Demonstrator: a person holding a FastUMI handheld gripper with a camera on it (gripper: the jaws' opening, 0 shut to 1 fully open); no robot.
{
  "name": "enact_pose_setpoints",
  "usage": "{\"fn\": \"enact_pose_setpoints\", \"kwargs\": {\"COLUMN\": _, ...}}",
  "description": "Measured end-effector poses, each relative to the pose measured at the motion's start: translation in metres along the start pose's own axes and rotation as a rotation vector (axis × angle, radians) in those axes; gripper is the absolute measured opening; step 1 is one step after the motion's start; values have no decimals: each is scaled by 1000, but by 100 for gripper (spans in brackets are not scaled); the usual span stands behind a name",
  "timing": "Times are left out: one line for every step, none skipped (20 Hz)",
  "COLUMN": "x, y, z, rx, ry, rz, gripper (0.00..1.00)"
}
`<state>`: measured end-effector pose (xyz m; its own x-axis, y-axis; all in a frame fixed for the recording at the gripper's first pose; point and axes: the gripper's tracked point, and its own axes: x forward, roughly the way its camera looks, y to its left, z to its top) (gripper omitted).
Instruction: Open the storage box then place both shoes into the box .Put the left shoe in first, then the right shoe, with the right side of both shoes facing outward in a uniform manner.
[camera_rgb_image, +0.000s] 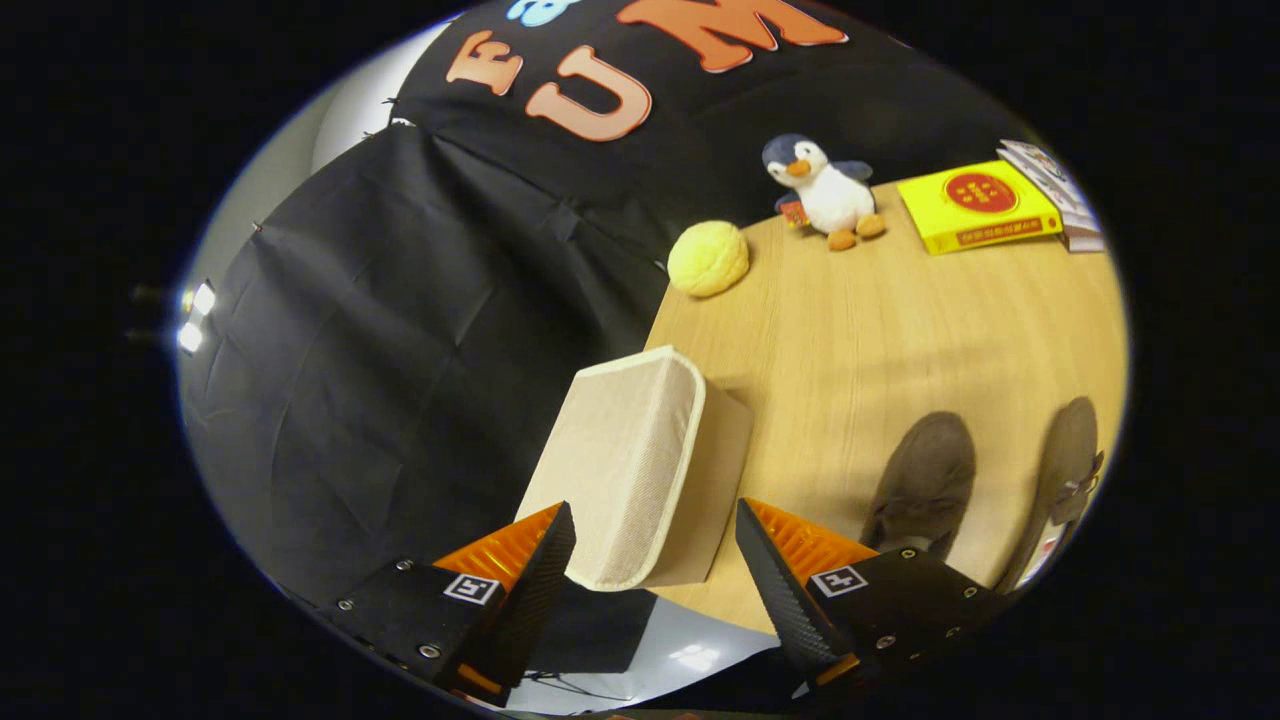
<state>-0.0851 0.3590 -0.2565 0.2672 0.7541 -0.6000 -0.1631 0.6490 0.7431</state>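
A: What's on the desk (860, 330)?

B: One box (640, 465), lid shut, at its near corner; two shoes (925, 480) beside it. Beyond them: a penguin (825, 190), a yellow ball (708, 258), a yellow carton (978, 205), perhaps booklets.

A: The tool (655, 555)?

B: Tilted, fingers wide apart, holding nothing, the box's near end between them.

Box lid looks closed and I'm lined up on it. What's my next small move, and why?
Probably ease forward and close on the lid's near edge. The gripper is open, its fingers either side of the beige storage box, which is still shut at the table edge. Both shoes wait beside it.
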Motion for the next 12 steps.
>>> {"fn": "enact_pose_setpoints", "kwargs": {"x": 10, "y": 1, "z": -8, "rx": 31, "ry": 34, "rz": 16, "gripper": 97}}
{"fn": "enact_pose_setpoints", "kwargs": {"x": 20, "y": 3, "z": -14, "rx": 53, "ry": 63, "rz": 28, "gripper": 97}}
{"fn": "enact_pose_setpoints", "kwargs": {"x": 28, "y": 3, "z": -22, "rx": 66, "ry": 90, "rz": 35, "gripper": 97}}
{"fn": "enact_pose_setpoints", "kwargs": {"x": 37, "y": 3, "z": -27, "rx": 77, "ry": 111, "rz": 41, "gripper": 97}}
{"fn": "enact_pose_setpoints", "kwargs": {"x": 45, "y": 6, "z": -32, "rx": 85, "ry": 127, "rz": 57, "gripper": 97}}
{"fn": "enact_pose_setpoints", "kwargs": {"x": 53, "y": 7, "z": -34, "rx": 97, "ry": 139, "rz": 67, "gripper": 97}}
{"fn": "enact_pose_setpoints", "kwargs": {"x": 60, "y": 10, "z": -38, "rx": 106, "ry": 151, "rz": 85, "gripper": 97}}
{"fn": "enact_pose_setpoints", "kwargs": {"x": 69, "y": 9, "z": -40, "rx": 114, "ry": 161, "rz": 90, "gripper": 97}}
{"fn": "enact_pose_setpoints", "kwargs": {"x": 76, "y": 7, "z": -45, "rx": 113, "ry": 173, "rz": 90, "gripper": 97}}
{"fn": "enact_pose_setpoints", "kwargs": {"x": 81, "y": 5, "z": -48, "rx": 107, "ry": 181, "rz": 86, "gripper": 97}}
{"fn": "enact_pose_setpoints", "kwargs": {"x": 86, "y": 6, "z": -52, "rx": 96, "ry": 188, "rz": 82, "gripper": 97}}
{"fn": "enact_pose_setpoints", "kwargs": {"x": 90, "y": 7, "z": -55, "rx": 88, "ry": 198, "rz": 84, "gripper": 97}}
